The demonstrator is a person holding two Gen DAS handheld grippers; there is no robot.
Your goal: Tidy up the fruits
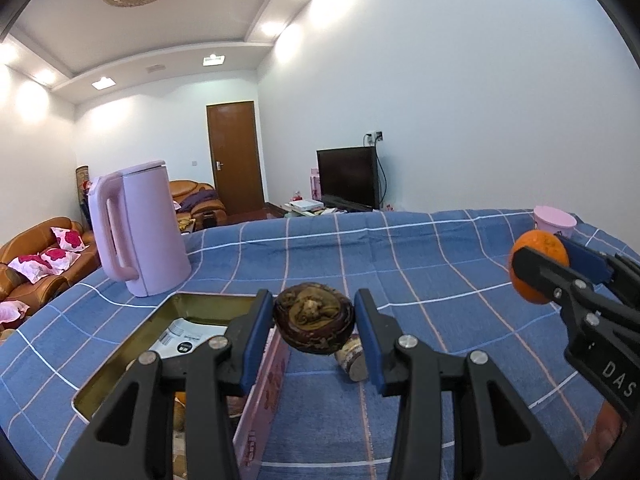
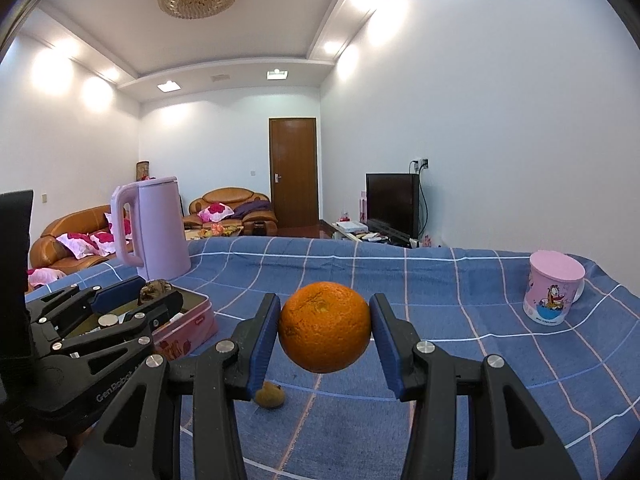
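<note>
Left gripper (image 1: 314, 320) clamps a wrinkled brown fruit (image 1: 314, 322); right gripper (image 2: 324, 328) clamps a dimpled orange (image 2: 324, 326).

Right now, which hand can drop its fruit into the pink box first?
Probably the left. Its tool holds the dark brown fruit right beside the open pink box, while the right tool with the orange is farther away.

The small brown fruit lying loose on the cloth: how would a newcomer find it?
Start at the pink tin box on the blue checked cloth. The small brown fruit lies on the cloth right of the box, below the held orange. It alone is ungripped; the dark mangosteen sits in jaws.
</note>
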